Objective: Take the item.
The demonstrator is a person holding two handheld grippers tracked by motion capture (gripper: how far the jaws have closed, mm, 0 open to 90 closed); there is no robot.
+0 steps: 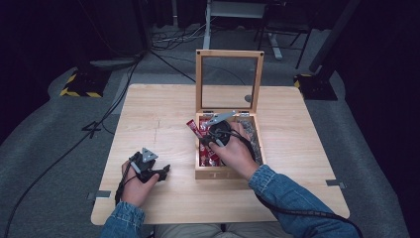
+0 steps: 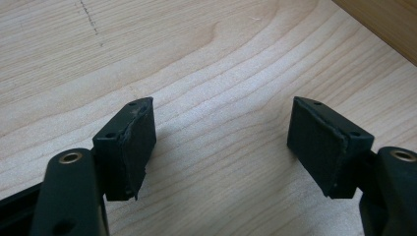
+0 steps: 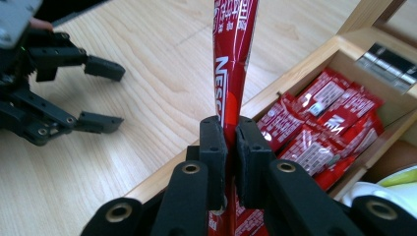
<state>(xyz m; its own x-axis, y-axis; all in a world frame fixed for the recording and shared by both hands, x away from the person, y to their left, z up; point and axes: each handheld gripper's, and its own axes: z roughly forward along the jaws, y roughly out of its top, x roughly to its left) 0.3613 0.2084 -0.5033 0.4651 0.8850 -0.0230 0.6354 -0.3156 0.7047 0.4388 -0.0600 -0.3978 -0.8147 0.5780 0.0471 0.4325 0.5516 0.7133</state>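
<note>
A wooden box [image 1: 225, 173] stands mid-table with its glass lid [image 1: 229, 53] upright. Red stick sachets [image 1: 208, 157] lie in its left compartment. Over that compartment my right gripper [image 1: 203, 140] is shut on one red stick sachet [image 1: 193, 130], which points up and to the left. In the right gripper view the pads [image 3: 214, 147] pinch this sachet [image 3: 233, 59] near its lower end, above the other sachets [image 3: 314, 132] and the box rim [image 3: 295, 73]. My left gripper [image 1: 166, 171] rests on the table left of the box, open, with bare wood between its jaws [image 2: 221, 132].
The light wooden table [image 1: 163, 109] has free room left of and behind the box. Dark packets [image 1: 253, 141] fill the box's right compartment. Metal brackets [image 1: 101, 194] sit at the table's side edges. Cables [image 1: 163, 54] and stand bases [image 1: 79, 87] lie on the grey floor beyond.
</note>
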